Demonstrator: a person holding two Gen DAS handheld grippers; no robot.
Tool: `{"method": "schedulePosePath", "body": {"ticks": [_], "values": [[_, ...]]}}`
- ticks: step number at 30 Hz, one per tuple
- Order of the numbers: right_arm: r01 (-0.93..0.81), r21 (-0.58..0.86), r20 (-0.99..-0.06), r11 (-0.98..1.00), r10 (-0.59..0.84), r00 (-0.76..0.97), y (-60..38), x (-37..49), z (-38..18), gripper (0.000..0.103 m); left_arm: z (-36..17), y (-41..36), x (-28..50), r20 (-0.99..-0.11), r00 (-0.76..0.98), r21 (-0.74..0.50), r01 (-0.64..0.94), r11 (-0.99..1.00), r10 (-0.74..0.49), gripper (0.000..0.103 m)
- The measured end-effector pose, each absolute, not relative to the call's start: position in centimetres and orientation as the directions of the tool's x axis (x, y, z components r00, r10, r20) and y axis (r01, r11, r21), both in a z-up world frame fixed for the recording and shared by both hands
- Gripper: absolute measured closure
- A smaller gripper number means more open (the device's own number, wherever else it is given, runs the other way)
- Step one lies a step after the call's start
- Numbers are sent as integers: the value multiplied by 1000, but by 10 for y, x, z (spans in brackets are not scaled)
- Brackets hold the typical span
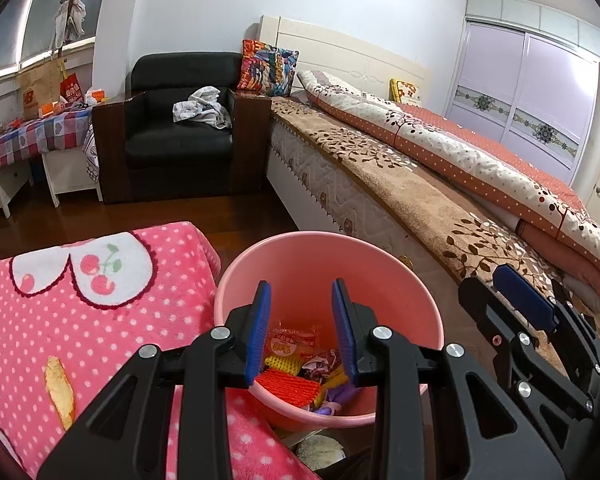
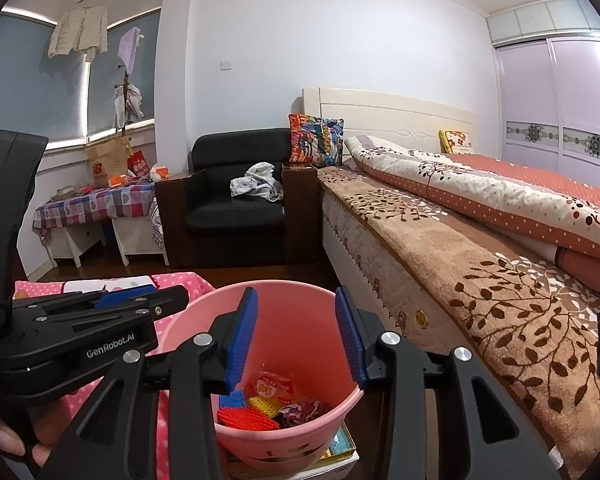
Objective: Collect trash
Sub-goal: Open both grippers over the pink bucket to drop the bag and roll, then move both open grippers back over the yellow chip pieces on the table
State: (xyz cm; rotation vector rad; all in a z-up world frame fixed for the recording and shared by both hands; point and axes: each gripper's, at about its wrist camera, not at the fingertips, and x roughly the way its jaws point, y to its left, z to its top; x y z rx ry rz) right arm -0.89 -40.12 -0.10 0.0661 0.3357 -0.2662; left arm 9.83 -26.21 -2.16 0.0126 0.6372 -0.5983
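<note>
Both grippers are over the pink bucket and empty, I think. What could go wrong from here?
1. The round pink plastic bucket seems to sit on a box beside the pink polka-dot blanket; a nudge from the open left gripper might tip it.
2. The open right gripper hangs close beside the left one; they could collide.
3. A yellowish scrap on the blanket could be overlooked.

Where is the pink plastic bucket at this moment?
In both wrist views the pink plastic bucket stands low centre, between the pink dotted blanket on its left and the bed on its right.
</note>
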Motion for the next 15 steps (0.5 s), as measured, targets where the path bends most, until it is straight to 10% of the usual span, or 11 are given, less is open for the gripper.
{"method": "schedulePosePath", "body": {"ticks": [15], "values": [[183, 22, -305, 983, -168, 937, -355, -35, 19, 60, -1, -206, 66, -547, 699, -137, 468, 873, -461, 72]]}}
